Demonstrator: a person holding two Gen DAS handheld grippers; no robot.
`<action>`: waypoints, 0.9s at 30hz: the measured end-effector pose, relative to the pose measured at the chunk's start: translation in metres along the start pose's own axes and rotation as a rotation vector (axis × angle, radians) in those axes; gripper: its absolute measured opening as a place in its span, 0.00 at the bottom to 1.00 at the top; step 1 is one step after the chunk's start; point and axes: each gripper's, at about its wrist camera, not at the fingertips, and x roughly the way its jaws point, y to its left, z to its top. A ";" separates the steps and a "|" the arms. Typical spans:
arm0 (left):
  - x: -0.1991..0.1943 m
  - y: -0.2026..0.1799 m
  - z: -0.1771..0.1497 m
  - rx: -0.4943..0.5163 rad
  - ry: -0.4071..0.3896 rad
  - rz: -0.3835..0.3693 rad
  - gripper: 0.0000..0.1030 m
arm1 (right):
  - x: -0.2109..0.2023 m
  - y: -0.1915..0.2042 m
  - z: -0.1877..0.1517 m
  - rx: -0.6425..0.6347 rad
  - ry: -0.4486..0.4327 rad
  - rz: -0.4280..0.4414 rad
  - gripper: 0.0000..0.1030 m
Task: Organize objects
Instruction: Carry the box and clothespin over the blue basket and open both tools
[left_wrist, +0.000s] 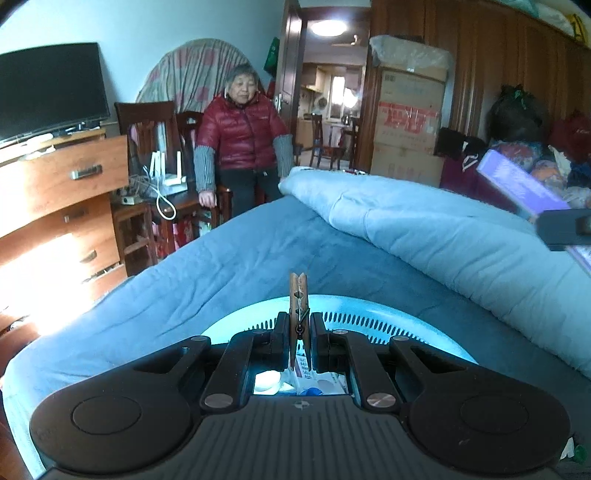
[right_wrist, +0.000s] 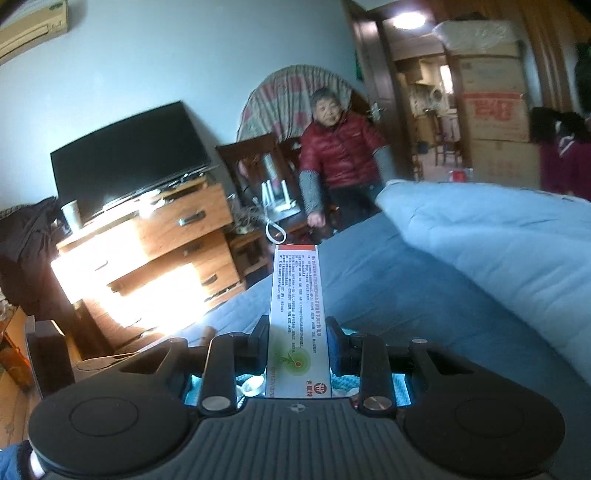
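1. Left gripper (left_wrist: 300, 325): its jaws are clamped on a wooden clothespin (left_wrist: 298, 306), which stands upright between them with its top end above the fingertips. This grip appears only in the left wrist view.
2. Directly below and beyond the left gripper sits a light blue basket (left_wrist: 369, 314) with a slotted rim, resting on the bed (left_wrist: 221, 266). Through the gap behind the jaws, small items inside the basket are visible, including a white rounded piece and printed packaging; what they are cannot be told.
3. Right gripper (right_wrist: 298, 339): its jaws are set narrow and grip a long printed box (right_wrist: 297, 314) by its two long sides. The box points forward past the fingertips, over the bed, with a red band at its far end and a green circular mark near the jaws.
4. The left wrist view shows the same box (left_wrist: 517, 184) from the side, at the right edge above the folded light blue quilt (left_wrist: 424, 229), with a dark gripper part beside it.
5. The right wrist view shows only slivers of blue mesh below its jaws.
6. Both views show a seated person in a red jacket (left_wrist: 240, 129) beyond the foot of the bed, and a wooden dresser (right_wrist: 166, 251) carrying a television (right_wrist: 129, 155) left of the bed.
7. Only the right wrist view shows the cup (right_wrist: 72, 216) on the dresser.
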 end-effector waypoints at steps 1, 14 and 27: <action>0.001 0.000 -0.001 0.000 0.003 -0.001 0.12 | 0.006 0.005 -0.001 -0.006 0.005 0.004 0.32; 0.010 0.003 -0.005 -0.011 0.011 -0.005 0.12 | 0.033 0.014 -0.008 -0.026 0.029 -0.004 0.32; 0.017 0.002 -0.006 -0.011 0.012 -0.002 0.12 | 0.030 0.010 -0.012 -0.027 0.033 -0.001 0.32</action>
